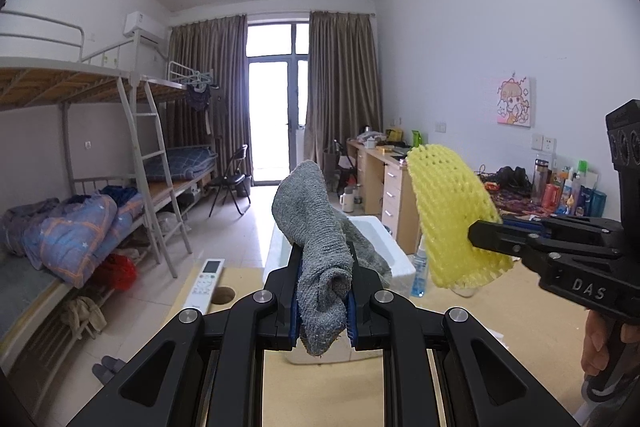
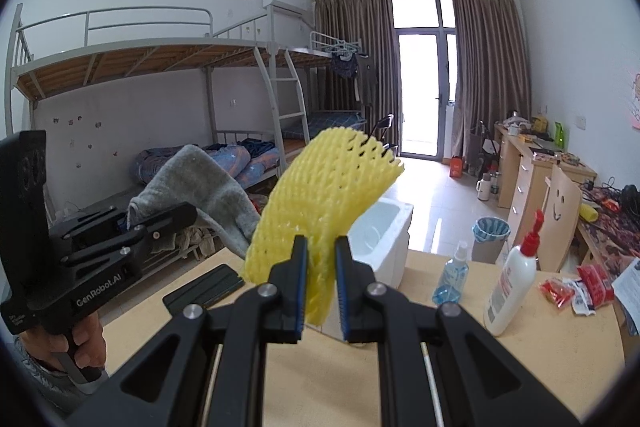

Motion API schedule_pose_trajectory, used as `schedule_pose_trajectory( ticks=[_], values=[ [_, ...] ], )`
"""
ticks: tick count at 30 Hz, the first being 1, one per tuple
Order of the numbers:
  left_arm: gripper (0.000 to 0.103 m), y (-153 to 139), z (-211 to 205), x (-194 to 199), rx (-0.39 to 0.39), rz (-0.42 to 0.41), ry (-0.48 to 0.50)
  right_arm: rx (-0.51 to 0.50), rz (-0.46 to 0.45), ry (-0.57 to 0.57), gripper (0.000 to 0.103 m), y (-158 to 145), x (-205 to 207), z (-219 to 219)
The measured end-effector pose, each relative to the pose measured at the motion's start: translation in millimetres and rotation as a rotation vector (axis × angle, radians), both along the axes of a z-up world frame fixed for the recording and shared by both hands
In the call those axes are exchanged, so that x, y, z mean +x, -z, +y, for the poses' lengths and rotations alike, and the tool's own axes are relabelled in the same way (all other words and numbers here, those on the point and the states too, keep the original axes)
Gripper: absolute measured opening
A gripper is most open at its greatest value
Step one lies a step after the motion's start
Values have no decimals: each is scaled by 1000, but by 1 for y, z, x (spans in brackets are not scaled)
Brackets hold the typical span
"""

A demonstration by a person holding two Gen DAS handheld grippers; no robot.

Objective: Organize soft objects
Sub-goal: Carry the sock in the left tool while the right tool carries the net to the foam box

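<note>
A: The grey cloth point(image 1: 320, 247) is pinched in the left hand-held gripper point(image 1: 322, 311), bunched between the blue pads, its free end standing up above the white foam box point(image 1: 384, 239). The yellow foam net point(image 2: 320, 203) is pinched at its lower edge by the right hand-held gripper point(image 2: 320, 291) and arches up over the same box. Both hang in the air above the table point(image 2: 400, 367).

B: So where could it go wrong?

A: The net is held only by 1 thin edge; it could slip or tear if it is swung. The cloth's loose end may drape over the box rim instead of dropping inside. The 2 grippers are also close together, so they might knock each other above the box.

B: And nearby things?

A: The blue spray bottle point(image 2: 450, 277) and white lotion bottle point(image 2: 510, 287) stand near the box; a low sweep by the right hand-held gripper could tip them.
</note>
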State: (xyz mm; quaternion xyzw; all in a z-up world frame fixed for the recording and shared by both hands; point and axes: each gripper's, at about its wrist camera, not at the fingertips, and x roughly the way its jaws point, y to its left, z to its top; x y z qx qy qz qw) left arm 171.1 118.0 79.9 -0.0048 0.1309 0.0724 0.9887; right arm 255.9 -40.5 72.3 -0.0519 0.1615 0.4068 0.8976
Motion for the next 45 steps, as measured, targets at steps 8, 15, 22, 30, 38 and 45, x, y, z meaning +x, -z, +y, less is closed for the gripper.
schedule_pose_trajectory(
  ticks=[8, 15, 22, 30, 38, 45],
  values=[
    [18, -6, 16, 23, 6, 4, -5, -38, -1, 1, 16, 0, 26, 21],
    [18, -3, 24, 48, 12, 18, -19, -54, 15, 16, 16, 1, 48, 35],
    [18, -7, 30, 72, 10, 28, -21, -53, 35, 4, 16, 1, 63, 49],
    [18, -4, 36, 99, 12, 67, -26, -64, 40, 11, 16, 7, 81, 61],
    [18, -2, 33, 107, 12, 87, -28, -74, 53, 25, 16, 11, 85, 66],
    [18, -4, 19, 118, 28, 96, 4, -77, 48, 65, 16, 4, 77, 55]
  ],
)
